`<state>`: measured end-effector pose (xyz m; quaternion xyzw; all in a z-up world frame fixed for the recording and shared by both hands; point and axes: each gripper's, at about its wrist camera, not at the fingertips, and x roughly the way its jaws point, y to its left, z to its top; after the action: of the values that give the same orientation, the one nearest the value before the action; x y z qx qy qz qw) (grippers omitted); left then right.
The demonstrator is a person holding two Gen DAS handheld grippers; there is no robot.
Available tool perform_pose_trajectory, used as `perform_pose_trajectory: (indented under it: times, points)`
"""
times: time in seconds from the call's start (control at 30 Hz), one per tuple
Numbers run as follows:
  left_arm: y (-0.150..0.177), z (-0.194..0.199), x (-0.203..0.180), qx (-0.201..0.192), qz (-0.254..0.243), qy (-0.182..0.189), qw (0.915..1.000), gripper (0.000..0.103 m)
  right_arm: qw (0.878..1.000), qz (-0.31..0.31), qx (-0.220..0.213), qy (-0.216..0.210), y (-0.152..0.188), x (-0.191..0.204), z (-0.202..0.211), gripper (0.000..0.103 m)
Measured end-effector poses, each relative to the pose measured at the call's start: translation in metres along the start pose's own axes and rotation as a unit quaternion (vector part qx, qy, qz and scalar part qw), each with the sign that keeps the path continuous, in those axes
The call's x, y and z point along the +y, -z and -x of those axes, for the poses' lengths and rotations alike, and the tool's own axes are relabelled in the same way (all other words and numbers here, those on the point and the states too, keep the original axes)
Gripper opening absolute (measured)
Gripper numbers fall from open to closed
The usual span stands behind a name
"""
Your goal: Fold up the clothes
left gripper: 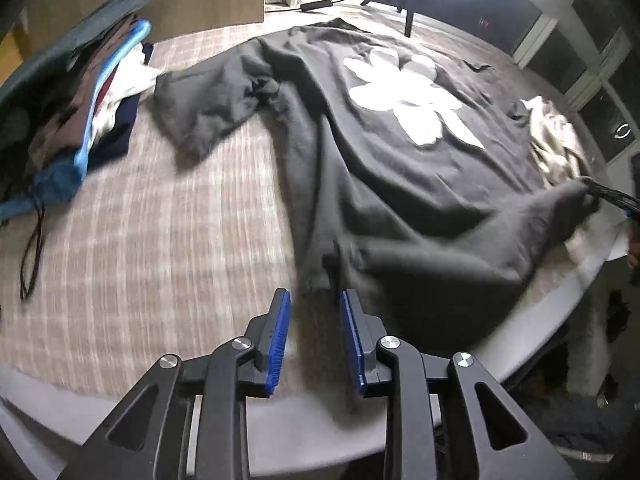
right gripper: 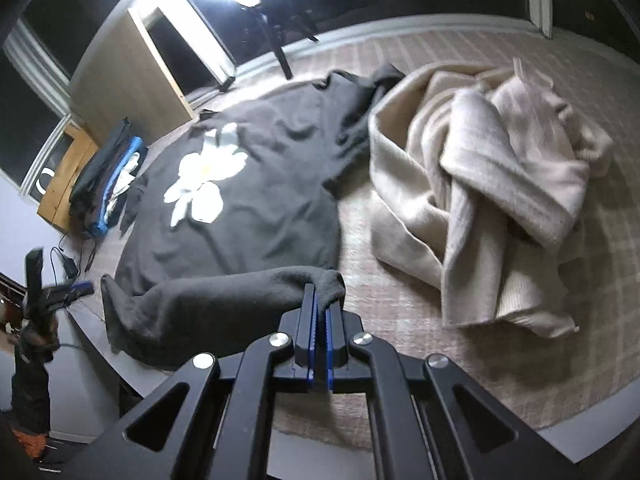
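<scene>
A black sweatshirt (left gripper: 400,168) with a white flower print (left gripper: 412,96) lies spread on the plaid bed cover (left gripper: 160,220). My left gripper (left gripper: 315,300) stands open just short of the garment's near hem, with nothing between its blue pads (left gripper: 280,332). My right gripper (right gripper: 319,292) is shut on a pinched fold of the sweatshirt (right gripper: 248,184) at its lower corner. That corner is lifted off the bed. In the left wrist view the right gripper (left gripper: 612,196) shows at the right edge, gripping that same black fold.
A stack of dark, blue and white clothes (left gripper: 92,120) lies at the bed's left side. A heap of cream knitwear (right gripper: 500,200) lies right of the sweatshirt. A wooden cabinet (right gripper: 132,72), a tripod leg (right gripper: 280,52) and bright lamp stand beyond. Cables (right gripper: 68,260) hang off the bed's edge.
</scene>
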<state>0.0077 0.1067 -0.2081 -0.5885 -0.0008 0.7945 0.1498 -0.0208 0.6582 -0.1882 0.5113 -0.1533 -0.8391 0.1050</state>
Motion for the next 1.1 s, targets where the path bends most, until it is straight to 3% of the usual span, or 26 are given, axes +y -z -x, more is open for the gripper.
perform_pose_trajectory:
  times: [0.07,0.23,0.4,0.47,0.5,0.7,0.87,0.97,1.03,1.1]
  points:
    - [0.020,0.000,-0.001,0.012,0.006,0.014,0.9998,0.028,1.000,-0.005,0.006,0.003,0.002,-0.007,-0.004,0.003]
    - [0.028,-0.031,-0.013,0.041,0.016,0.026,0.9987,0.028,1.000,-0.008,0.016,0.001,0.006,-0.011,-0.012,0.003]
    - [0.026,-0.050,-0.030,0.055,-0.021,0.025,0.9980,0.031,1.000,0.001,0.017,0.005,0.008,-0.007,-0.010,0.003]
    - [0.024,-0.047,-0.032,0.051,-0.022,0.042,0.9976,0.013,1.000,0.005,0.018,0.007,0.011,-0.005,-0.007,0.003]
    - [0.023,-0.045,-0.032,0.050,-0.019,0.051,0.9972,0.003,1.000,0.006,0.017,0.007,0.012,-0.004,-0.004,0.003]
    - [0.027,0.029,-0.025,0.005,-0.025,0.091,0.9955,0.002,1.000,0.007,0.007,0.002,0.032,0.014,0.028,0.003]
    - [0.076,0.097,0.006,0.001,0.003,0.089,0.9960,0.002,0.999,-0.021,0.035,-0.002,0.099,0.033,0.054,0.003]
    - [0.094,0.096,0.021,0.015,0.028,0.098,0.9947,0.002,0.997,-0.055,0.048,-0.012,0.138,0.040,0.055,0.003]
    - [0.092,0.085,0.034,0.018,0.050,0.118,0.9916,0.002,0.996,-0.076,0.043,-0.019,0.136,0.038,0.043,0.003]
    - [0.066,0.066,0.045,0.010,0.053,0.112,0.9922,0.002,0.996,-0.083,0.036,-0.021,0.122,0.038,0.029,0.003]
